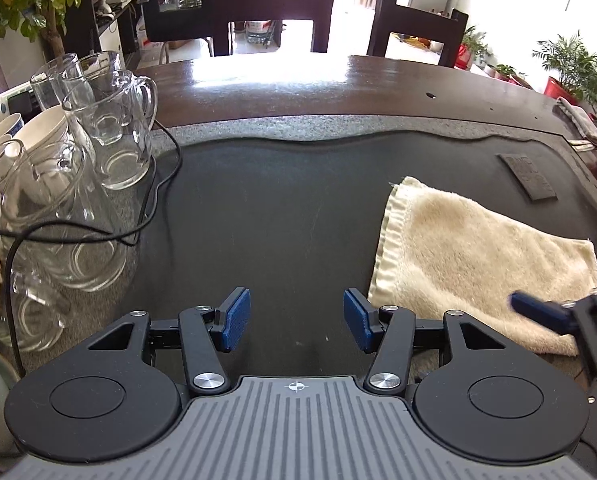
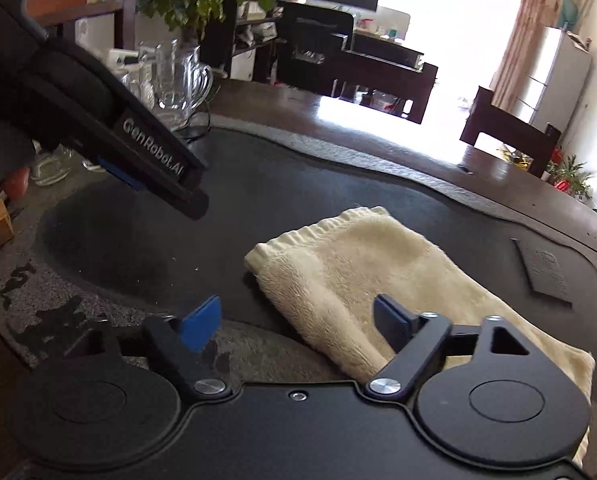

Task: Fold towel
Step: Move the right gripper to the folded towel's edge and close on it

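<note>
Towel (image 1: 478, 256), cream terry and apparently folded over at least once, lay on the right side of a dark stone tray (image 1: 278, 208) set into the wooden bench (image 1: 298, 84), its hemmed edge facing left. The left tool (image 1: 297, 320) hung above bare tray just left of the cloth, its blue pads spread wide and gripping nothing. The right tool (image 2: 297, 320) hovered over the towel's near left corner, likewise spread, one pad above the pile and the other over the tray; whether that pad touched the cloth could not be told.

A cluster of glass mugs (image 1: 110, 132) and white cups (image 1: 42, 128) stood at the far left with a black cable (image 1: 166, 168) trailing past them. The main hazard, on this evidence, was a shallow pinch: thick pile could let a tool catch only the top layer, so the fold would drag open or land askew. A wide leftward swing of the left tool also risked snagging the cable or knocking the glassware.
</note>
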{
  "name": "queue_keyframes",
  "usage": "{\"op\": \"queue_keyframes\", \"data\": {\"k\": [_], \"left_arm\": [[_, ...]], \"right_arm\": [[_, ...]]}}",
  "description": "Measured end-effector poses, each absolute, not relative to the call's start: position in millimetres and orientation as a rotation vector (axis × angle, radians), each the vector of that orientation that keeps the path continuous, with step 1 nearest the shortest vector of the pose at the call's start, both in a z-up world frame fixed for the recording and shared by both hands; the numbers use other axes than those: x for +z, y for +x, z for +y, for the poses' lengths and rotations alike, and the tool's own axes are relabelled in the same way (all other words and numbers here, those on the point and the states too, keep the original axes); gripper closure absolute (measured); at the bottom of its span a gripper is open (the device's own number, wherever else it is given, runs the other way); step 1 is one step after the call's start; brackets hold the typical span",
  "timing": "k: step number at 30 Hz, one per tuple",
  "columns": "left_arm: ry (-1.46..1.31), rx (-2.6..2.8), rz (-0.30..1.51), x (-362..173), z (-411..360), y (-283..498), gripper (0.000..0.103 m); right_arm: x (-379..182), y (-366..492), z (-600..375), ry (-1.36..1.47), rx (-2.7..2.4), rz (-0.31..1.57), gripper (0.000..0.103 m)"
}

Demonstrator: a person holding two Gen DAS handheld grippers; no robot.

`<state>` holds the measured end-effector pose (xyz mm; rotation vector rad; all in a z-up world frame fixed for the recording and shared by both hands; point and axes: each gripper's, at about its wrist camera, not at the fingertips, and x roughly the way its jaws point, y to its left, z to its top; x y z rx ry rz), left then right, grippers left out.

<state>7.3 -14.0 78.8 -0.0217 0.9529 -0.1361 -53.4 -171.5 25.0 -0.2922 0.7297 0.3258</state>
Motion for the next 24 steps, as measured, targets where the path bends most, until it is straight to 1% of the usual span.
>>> {"op": "queue_keyframes", "data": {"k": [1, 2, 3, 12, 17, 20, 22, 24], "left_arm": [[-0.023, -0.135, 0.953, 78, -13, 9, 0.050], [-0.024, -0.135, 0.954, 78, -13, 11, 0.050], [-0.025, -0.134, 0.955, 77, -12, 12, 0.050], [-0.034, -0.120, 0.970, 71, -4, 22, 0.050], [-0.047, -0.127, 0.982, 70, -4, 29, 0.050], [-0.039, -0.130, 0.980, 70, -6, 31, 0.050], [-0.039, -0.131, 0.981, 69, -7, 34, 0.050], [-0.038, -0.137, 0.981, 70, -10, 37, 0.050]], "right_arm": [[23, -50, -169, -0.301, 0.336, 0.735, 0.031], [21, -47, -166, -0.313, 0.346, 0.737, 0.036], [19, -45, -163, -0.327, 0.353, 0.738, 0.038], [9, -33, -140, -0.496, 0.382, 0.688, 0.038], [3, -23, -137, -0.524, 0.381, 0.715, 0.039], [2, -19, -137, -0.510, 0.389, 0.728, 0.054], [2, -17, -137, -0.506, 0.389, 0.734, 0.059], [1, -15, -137, -0.503, 0.384, 0.738, 0.067]]}}
